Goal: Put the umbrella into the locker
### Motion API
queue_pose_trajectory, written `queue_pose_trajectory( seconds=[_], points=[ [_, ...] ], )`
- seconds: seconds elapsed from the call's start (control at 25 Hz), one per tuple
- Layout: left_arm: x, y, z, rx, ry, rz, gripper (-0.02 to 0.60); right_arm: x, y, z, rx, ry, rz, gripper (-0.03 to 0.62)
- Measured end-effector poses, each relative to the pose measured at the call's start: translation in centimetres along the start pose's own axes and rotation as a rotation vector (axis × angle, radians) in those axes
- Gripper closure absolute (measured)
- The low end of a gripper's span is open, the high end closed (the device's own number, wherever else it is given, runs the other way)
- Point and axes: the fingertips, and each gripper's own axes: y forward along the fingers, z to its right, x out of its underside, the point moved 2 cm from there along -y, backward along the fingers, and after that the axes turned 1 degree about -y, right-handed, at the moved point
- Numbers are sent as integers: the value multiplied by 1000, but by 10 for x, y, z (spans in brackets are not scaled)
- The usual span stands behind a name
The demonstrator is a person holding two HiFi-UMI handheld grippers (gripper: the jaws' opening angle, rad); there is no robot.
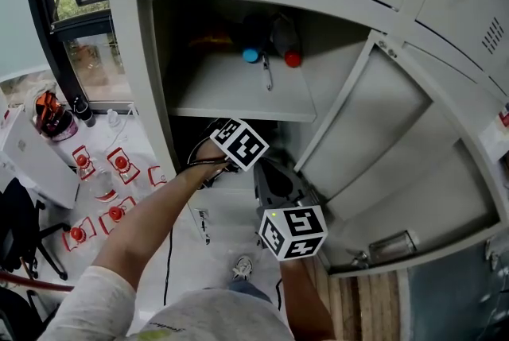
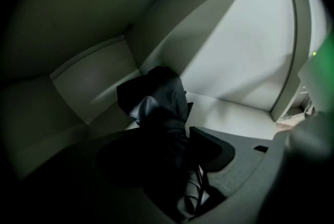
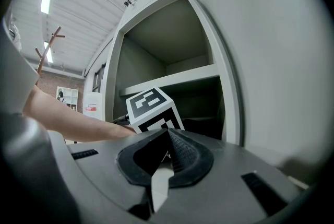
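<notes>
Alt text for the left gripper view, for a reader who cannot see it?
The left tongs grip a folded black umbrella, its far end pointing into a dim, pale grey locker compartment lit from the right.

A blue-capped bottle (image 1: 251, 54) sits beside a red-capped bottle (image 1: 293, 58), and red-topped bottles (image 1: 119, 164) stand on the floor (image 1: 147, 137).

Head view bright, daylight from the window (image 1: 87, 61), edges bowed by fisheye. Left gripper view dim, black-cornered, light slanting across the locker (image 2: 235, 61) wall. Right gripper view sharp, evenly lit.
</notes>
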Motion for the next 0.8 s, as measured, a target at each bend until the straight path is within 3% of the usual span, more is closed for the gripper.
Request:
queue_pose_trajectory(
  seconds=[0.4,0.8],
  points=[
    [0,0,3,34,-11,-1,298,4,-1,1,9,10,-7,591],
    [1,-1,3,18,1,7,279,4,-1,0,12,3,-11,591]
  ],
)
